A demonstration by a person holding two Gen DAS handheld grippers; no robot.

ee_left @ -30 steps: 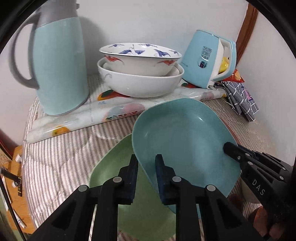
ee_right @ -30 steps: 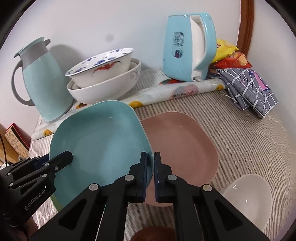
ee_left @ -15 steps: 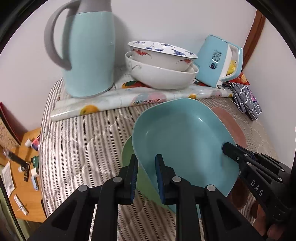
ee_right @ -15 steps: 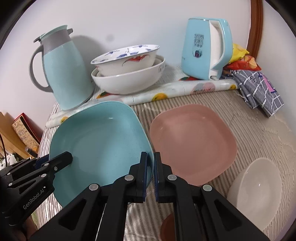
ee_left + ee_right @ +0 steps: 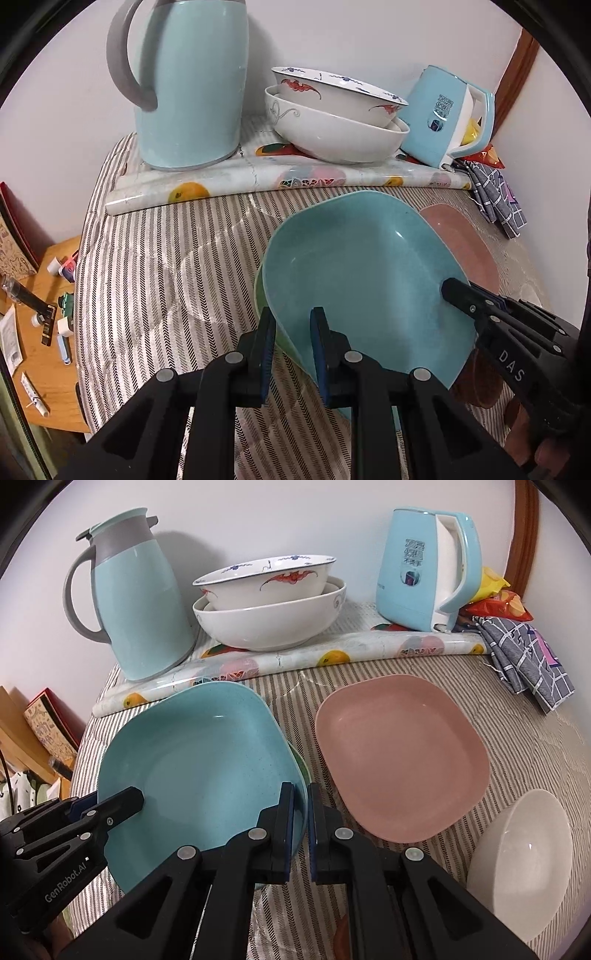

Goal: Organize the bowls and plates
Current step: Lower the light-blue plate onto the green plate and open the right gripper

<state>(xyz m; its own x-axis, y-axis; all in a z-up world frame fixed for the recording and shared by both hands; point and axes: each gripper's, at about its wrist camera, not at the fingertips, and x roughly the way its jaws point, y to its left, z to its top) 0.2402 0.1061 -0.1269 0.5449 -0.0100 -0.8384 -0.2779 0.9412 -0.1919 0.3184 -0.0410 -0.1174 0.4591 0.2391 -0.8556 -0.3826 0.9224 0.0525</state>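
A teal square plate (image 5: 362, 280) (image 5: 199, 760) sits tilted over a green plate (image 5: 261, 291) (image 5: 300, 766) whose edge peeks out beneath. My left gripper (image 5: 292, 320) holds the teal plate's near-left rim between its fingers. My right gripper (image 5: 301, 794) is shut on the plate's right rim; it also shows in the left wrist view (image 5: 476, 306). A pink plate (image 5: 399, 757) (image 5: 461, 240) lies flat to the right. A white bowl (image 5: 521, 864) lies at the front right.
Two stacked patterned bowls (image 5: 269, 609) stand at the back between a teal thermos jug (image 5: 136, 605) and a blue kettle (image 5: 424, 568). A rolled fruit-print mat (image 5: 295, 661), a checked cloth (image 5: 524, 653) and snack bags (image 5: 495, 598) lie behind. Table edge at left.
Both grippers with the teal plate have drawn back and left; the plate now covers nearly all of the green plate, and the pink plate is fully uncovered.
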